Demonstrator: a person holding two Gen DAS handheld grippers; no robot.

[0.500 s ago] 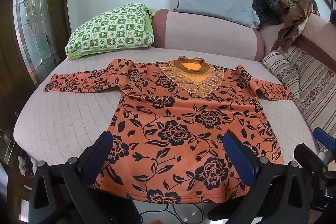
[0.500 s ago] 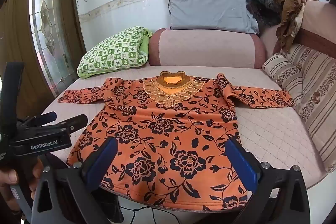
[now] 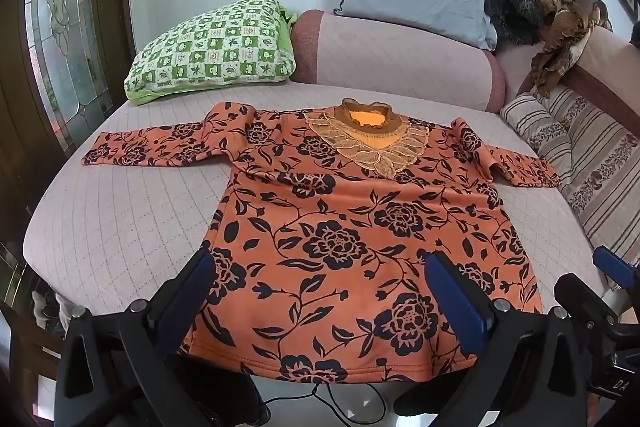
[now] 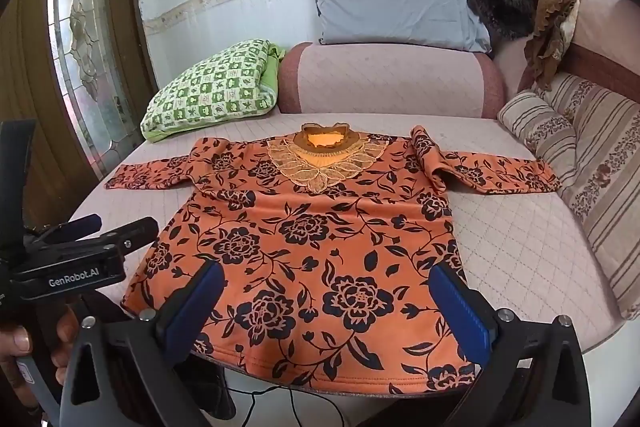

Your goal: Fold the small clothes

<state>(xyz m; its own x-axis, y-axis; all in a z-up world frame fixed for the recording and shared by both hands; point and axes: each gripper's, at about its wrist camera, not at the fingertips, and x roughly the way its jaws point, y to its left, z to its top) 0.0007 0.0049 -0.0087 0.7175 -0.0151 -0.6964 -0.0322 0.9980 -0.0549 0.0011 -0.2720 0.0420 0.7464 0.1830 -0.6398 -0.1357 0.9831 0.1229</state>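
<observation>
Both claws, left (image 3: 320, 295) and right (image 4: 326, 303), gape empty above the top's (image 3: 344, 227) hem. The hem overhangs the sofa (image 3: 120, 227); a one-layer pinch could drag it off.

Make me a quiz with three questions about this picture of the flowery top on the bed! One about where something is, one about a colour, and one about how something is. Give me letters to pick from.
1. Where is the green checked pillow?
A. Beyond the top's left-hand sleeve, against the wall
B. On the top's hem
C. On the floor

2. What colour is the top under its dark flowers?
A. Blue
B. Orange
C. White

3. How is the top lying?
A. Rolled in a ball
B. Folded in half
C. Spread flat, both sleeves out sideways

Answers:
1. A, the pillow sits at the far left of the bed, past the sleeve.
2. B, the cloth is orange with dark roses and leaves.
3. C, the body lies flat and each sleeve reaches out to its side; both tools hang open above the hem.
</observation>
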